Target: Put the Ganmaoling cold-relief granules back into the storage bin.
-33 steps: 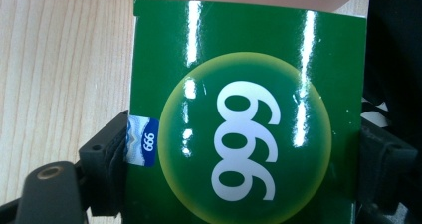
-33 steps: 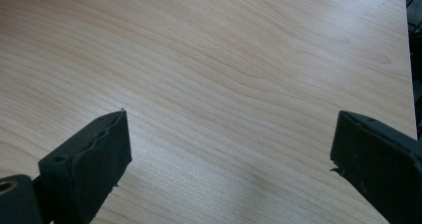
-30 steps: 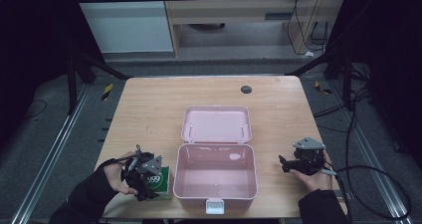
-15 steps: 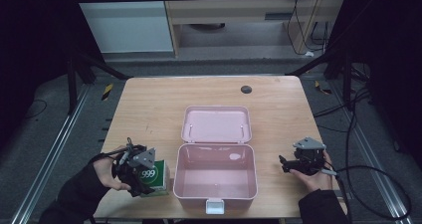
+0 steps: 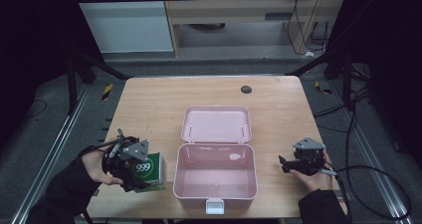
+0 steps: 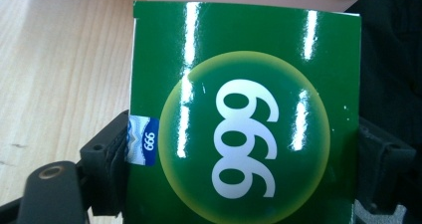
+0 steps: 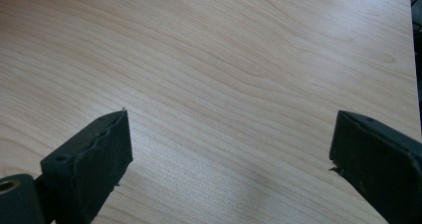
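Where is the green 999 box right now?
In the high view the green 999 box sits at the table's near left, clamped in the left tongs, just left of the open pink case.

My light wooden table (image 5: pixel 149 104) carries a pink plastic box with its hinged lid open (image 5: pixel 215 176) at the middle of the near edge; the lid lies flat behind the tray, toward the table's centre. Nothing lies in the tray. Just left of the box, near the near left corner, is a green glossy carton printed 999 (image 5: pixel 149 170), between the jaws of my left gripper (image 5: pixel 130 165), which comes in from the left edge. In the left gripper view the carton (image 6: pixel 246 114) sits before the box's wall. My right gripper (image 5: pixel 302 160) is right of the box, near the right edge, over bare table (image 7: pixel 224 59). A small dark round disc (image 5: pixel 246 89) lies near the far edge, behind the lid.
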The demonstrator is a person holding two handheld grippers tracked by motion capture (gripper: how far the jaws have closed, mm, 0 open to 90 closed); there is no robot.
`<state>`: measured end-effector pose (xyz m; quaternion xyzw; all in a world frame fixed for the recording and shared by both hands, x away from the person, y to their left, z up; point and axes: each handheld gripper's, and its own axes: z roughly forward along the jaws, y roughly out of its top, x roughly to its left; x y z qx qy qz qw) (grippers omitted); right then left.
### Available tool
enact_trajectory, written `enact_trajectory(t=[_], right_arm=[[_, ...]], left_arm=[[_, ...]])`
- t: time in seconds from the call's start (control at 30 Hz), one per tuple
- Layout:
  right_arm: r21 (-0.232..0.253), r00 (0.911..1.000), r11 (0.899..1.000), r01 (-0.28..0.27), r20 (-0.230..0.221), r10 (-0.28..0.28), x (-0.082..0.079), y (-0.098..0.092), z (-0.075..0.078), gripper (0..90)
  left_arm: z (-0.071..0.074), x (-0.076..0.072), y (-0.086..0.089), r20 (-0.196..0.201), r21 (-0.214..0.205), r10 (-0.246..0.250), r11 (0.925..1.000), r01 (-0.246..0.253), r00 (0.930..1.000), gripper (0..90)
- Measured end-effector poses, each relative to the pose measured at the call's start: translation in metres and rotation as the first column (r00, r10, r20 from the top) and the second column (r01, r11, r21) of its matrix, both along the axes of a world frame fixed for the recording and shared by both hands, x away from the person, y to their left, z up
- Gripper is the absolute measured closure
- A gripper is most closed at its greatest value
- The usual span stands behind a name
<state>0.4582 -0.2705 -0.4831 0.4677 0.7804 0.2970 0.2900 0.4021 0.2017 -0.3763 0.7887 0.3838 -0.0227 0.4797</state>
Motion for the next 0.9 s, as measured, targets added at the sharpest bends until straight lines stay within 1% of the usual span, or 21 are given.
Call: enact_trajectory(t=[0.1, 0.17, 0.4, 0.63, 0.9], right_arm=[[-0.001, 1.0000, 1.000, 0.000, 0.000, 0.000, 0.000, 0.000, 0.000, 3.5], [-0.002, 1.0000, 1.000, -0.001, 0.000, 0.001, 0.000, 0.000, 0.000, 3.5], [0.002, 1.0000, 1.000, 0.001, -0.003, -0.001, 0.000, 0.000, 0.000, 3.5], [0.001, 1.0000, 1.000, 0.000, -0.004, 0.000, 0.000, 0.000, 0.000, 3.5], [0.001, 1.0000, 1.000, 0.000, -0.005, 0.000, 0.000, 0.000, -0.001, 3.5]], left_arm=[[0.009, -0.001, 0.001, 0.012, 0.010, -0.013, 0.9999, 0.013, 0.9999, 14.6], [0.015, -0.002, 0.001, 0.014, 0.010, -0.016, 0.9998, 0.016, 0.9998, 14.6], [0.028, -0.001, 0.001, 0.023, 0.014, -0.028, 0.9995, 0.028, 0.9994, 14.6], [0.037, -0.001, -0.002, 0.029, 0.011, -0.051, 0.9987, 0.050, 0.9983, 14.7], [0.046, 0.001, -0.007, 0.040, 0.018, -0.071, 0.9973, 0.071, 0.9966, 14.7]])
